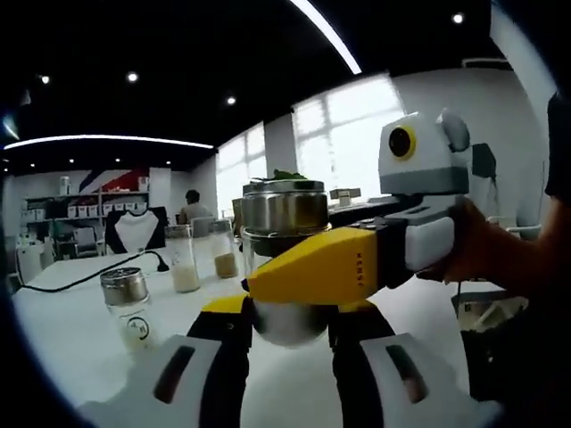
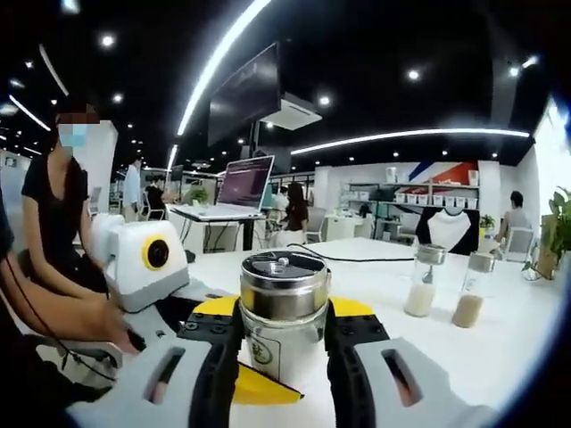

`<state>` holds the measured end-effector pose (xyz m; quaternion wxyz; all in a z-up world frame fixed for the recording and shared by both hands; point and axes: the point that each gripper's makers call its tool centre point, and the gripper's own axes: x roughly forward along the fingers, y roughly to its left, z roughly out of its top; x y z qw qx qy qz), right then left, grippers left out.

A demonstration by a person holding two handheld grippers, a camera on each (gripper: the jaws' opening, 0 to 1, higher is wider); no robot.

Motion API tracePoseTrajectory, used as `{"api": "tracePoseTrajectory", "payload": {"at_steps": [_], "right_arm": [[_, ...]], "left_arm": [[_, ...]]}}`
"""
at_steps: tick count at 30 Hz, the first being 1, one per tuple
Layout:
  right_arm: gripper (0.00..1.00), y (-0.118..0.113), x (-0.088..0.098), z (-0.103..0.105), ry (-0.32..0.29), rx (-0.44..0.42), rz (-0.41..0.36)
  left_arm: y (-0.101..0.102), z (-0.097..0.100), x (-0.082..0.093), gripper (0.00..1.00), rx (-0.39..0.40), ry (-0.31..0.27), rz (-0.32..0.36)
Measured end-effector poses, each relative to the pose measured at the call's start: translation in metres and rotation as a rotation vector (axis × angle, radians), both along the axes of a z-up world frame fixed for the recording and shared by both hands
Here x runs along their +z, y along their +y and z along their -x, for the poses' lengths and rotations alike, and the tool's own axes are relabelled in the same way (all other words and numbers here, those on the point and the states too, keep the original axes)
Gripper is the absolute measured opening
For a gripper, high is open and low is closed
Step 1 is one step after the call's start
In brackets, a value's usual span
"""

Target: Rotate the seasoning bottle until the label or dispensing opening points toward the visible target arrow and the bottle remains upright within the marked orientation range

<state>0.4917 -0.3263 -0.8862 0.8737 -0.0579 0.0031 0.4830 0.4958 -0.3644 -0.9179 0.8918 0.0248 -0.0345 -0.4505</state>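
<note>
We see the seasoning bottle [image 2: 284, 314] upright on the white table [image 2: 500, 357] | right gripper [image 2: 284, 352] jaws pressed against its glass sides, gripping it | left gripper [image 1: 287, 334] jaws around its base, contact unclear | spare jars [image 2: 423, 280] well apart.

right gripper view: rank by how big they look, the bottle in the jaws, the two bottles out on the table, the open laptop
1. seasoning bottle, largest, though it is nearest the camera.
2. laptop, far back.
3. The two small bottles, one with pale contents, one with tan contents, look alike; no order between them.
</note>
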Motion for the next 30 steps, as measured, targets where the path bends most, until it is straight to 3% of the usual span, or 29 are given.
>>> {"api": "tracePoseTrajectory", "payload": {"at_steps": [4, 8, 12, 14, 16, 21, 24, 28, 30], "right_arm": [[0.34, -0.001, 0.001, 0.003, -0.001, 0.022, 0.011], [0.33, 0.001, 0.000, -0.001, -0.016, -0.017, 0.000], [0.33, -0.003, 0.002, -0.015, 0.022, -0.071, -0.065], [0.33, -0.005, 0.003, -0.020, 0.023, -0.081, -0.078], [0.33, -0.008, 0.004, -0.025, 0.032, -0.094, -0.094], [0.33, -0.014, -0.001, -0.041, 0.046, -0.129, -0.078], [0.33, -0.015, -0.005, -0.048, 0.041, -0.130, -0.055], [0.33, -0.012, -0.010, -0.059, 0.053, -0.127, -0.043], [0.33, -0.013, -0.015, -0.067, 0.068, -0.142, -0.037]], "left_arm": [[-0.003, 0.004, 0.002, 0.35, -0.030, 0.010, 0.027], [-0.003, 0.001, 0.002, 0.35, -0.020, 0.016, 0.038], [0.004, -0.007, 0.001, 0.37, 0.061, -0.049, -0.015], [0.004, -0.008, -0.001, 0.43, 0.065, -0.032, -0.016], [0.011, -0.014, -0.004, 0.50, 0.125, -0.051, -0.057], [0.026, -0.021, -0.006, 0.59, 0.211, -0.046, -0.071], [0.030, -0.020, -0.005, 0.66, 0.230, -0.043, -0.068], [0.038, -0.015, -0.010, 0.72, 0.266, -0.072, -0.147], [0.038, -0.012, -0.010, 0.75, 0.269, -0.074, -0.149]]}}
